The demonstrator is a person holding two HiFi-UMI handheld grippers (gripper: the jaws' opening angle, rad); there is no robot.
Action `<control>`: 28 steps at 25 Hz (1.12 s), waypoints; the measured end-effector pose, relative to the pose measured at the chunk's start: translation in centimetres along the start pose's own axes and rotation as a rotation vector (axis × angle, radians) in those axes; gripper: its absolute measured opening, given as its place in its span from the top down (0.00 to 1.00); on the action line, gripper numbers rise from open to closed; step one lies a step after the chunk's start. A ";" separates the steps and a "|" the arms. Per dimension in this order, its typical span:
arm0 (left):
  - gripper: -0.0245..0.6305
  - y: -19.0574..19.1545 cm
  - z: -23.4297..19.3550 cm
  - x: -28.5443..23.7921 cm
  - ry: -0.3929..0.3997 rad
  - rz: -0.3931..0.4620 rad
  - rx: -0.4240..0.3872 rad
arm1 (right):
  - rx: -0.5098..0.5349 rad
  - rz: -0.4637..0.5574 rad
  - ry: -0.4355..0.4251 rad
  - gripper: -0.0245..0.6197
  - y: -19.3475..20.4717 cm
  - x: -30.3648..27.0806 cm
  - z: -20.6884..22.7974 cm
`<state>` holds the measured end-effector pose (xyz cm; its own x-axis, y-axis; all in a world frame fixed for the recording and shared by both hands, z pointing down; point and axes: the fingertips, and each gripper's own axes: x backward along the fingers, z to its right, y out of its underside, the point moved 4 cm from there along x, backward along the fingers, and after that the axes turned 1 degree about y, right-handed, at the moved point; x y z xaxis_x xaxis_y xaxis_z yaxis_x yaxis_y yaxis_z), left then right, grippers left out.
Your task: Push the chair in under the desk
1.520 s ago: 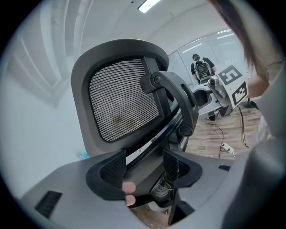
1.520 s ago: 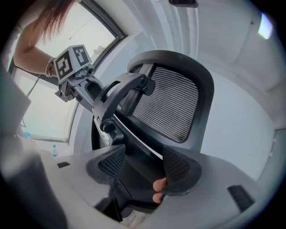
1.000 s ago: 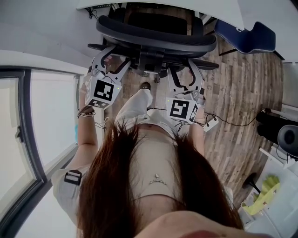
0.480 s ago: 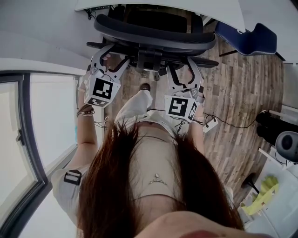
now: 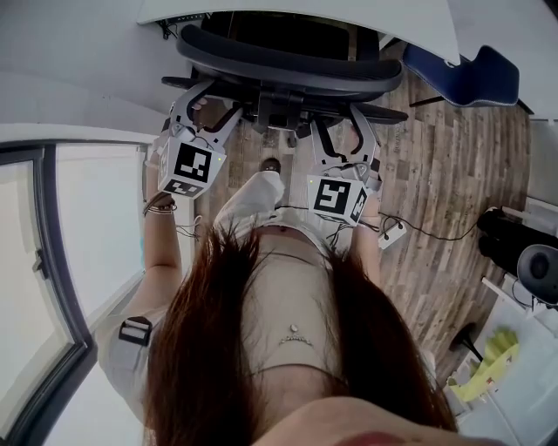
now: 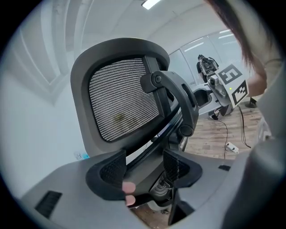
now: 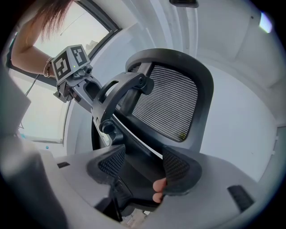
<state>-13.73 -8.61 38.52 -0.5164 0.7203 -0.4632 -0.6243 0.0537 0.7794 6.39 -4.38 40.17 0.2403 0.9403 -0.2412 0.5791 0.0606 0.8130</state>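
The chair (image 5: 288, 70) stands right at the desk (image 5: 392, 13), with its seat under the white top and its back at the edge. The person stands behind it and holds one gripper on each side of the thick bar in the middle of its back. This way the push goes in on both sides and the chair should roll straight, not turn. The left gripper (image 5: 207, 109) has its jaws wide apart. In the left gripper view, the low dark part of the chair's back sits in the gap, and nothing is pinched. The right gripper (image 5: 336, 126) is the same: its jaws are apart, with the chair's back in between. I think they are loose because a push needs no grab; the jaws only lean on the chair. The chair looks almost all the way in, so a small, slow push may be enough.
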 end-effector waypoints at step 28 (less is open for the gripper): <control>0.58 0.3 -3.5 -3.6 0.006 0.006 0.023 | -0.020 -0.028 0.002 0.55 -0.6 -4.9 1.3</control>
<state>-14.12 -13.61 38.98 -0.5238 0.7165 -0.4608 -0.6072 0.0654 0.7919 5.89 -9.46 40.18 0.2221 0.9388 -0.2632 0.5703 0.0939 0.8160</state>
